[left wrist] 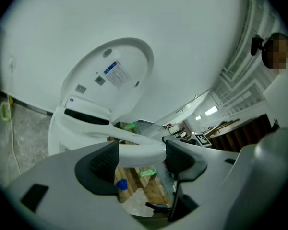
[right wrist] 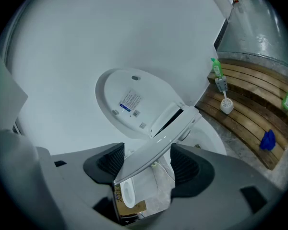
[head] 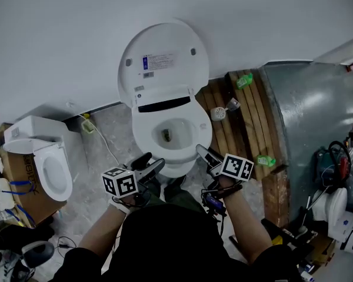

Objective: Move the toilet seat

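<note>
Toilet seat (head: 143, 138): white ring over the toilet bowl (right wrist: 209, 133), hinged at bowl's back, front end tilted up off the rim (tilt plainest in right gripper view, seat seen edge-on). Caught at the front by both tools.

Left gripper (left wrist: 140, 159): at bowl's front-left. Jaws closed onto seat's front rim, white edge spanning pad to pad, both dark ribbed pads (left wrist: 104, 161) touching it.

Right gripper (right wrist: 149, 164): at bowl's front-right. Jaws clamped across the seat, slab running slantwise between them, low end against one pad, upper face against the other.

Lid (head: 165, 84): upright behind bowl, against white wall (head: 59, 34), printed label (head: 159, 60) on inner face.

Left of bowl: second white toilet (head: 50, 172) atop a cardboard box (head: 15, 169). Thin cable (head: 106, 147) on the grey floor between that toilet and the bowl.

Right of bowl: wooden slatted platform (head: 250, 128), just beside. On it, toilet brush (head: 218, 113) in white holder near bowl, green spray bottle (head: 243, 81) toward wall, another green bottle (head: 265, 160) toward the front. Beyond platform, grey metal drum (head: 312, 104).

Nearer than bowl in head view: person's forearms (head: 97, 242), dark clothing.
</note>
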{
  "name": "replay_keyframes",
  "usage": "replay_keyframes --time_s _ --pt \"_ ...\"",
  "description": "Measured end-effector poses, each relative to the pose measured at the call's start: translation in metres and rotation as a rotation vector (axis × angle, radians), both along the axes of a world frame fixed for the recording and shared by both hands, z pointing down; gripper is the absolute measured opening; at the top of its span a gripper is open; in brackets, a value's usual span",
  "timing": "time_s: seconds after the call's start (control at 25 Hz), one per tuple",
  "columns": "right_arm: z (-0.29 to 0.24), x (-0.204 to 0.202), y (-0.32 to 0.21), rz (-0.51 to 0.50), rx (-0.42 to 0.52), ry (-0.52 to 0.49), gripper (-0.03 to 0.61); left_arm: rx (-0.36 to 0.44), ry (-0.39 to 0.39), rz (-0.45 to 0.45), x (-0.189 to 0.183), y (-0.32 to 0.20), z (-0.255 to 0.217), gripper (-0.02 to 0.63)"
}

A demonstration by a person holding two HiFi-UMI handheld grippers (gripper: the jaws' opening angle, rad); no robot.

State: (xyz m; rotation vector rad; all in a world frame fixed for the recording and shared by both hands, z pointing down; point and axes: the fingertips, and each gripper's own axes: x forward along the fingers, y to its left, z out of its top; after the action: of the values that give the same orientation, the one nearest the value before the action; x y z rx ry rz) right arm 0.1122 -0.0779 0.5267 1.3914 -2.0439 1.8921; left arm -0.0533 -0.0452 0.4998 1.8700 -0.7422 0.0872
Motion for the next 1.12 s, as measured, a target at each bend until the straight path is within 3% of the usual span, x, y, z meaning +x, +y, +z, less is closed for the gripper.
replay_keyframes --time_s 0.24,0.36,0.68,0.96,1.12 --pt "-0.014 -0.004 -0.014 0.016 0.013 -0.015 0.295 0.278 -0.373 0.114 0.005 -0.012 -0.012 0.302" --pt "-0.022 -0.005 -0.025 0.021 0.023 -0.03 0.296 0.319 -0.462 0.08 0.003 -0.015 -0.01 0.302" --pt "-0.039 -0.008 -0.047 0.015 0.041 -0.05 0.298 0.378 -0.559 0.033 0.003 -0.032 -0.019 0.302" --pt "-0.052 -0.013 -0.063 0.013 0.059 -0.063 0.299 0.402 -0.555 -0.013 0.001 -0.053 -0.032 0.301" --pt "-0.059 -0.015 -0.072 0.006 0.082 -0.075 0.299 0.419 -0.551 -0.03 0.001 -0.062 -0.039 0.264"
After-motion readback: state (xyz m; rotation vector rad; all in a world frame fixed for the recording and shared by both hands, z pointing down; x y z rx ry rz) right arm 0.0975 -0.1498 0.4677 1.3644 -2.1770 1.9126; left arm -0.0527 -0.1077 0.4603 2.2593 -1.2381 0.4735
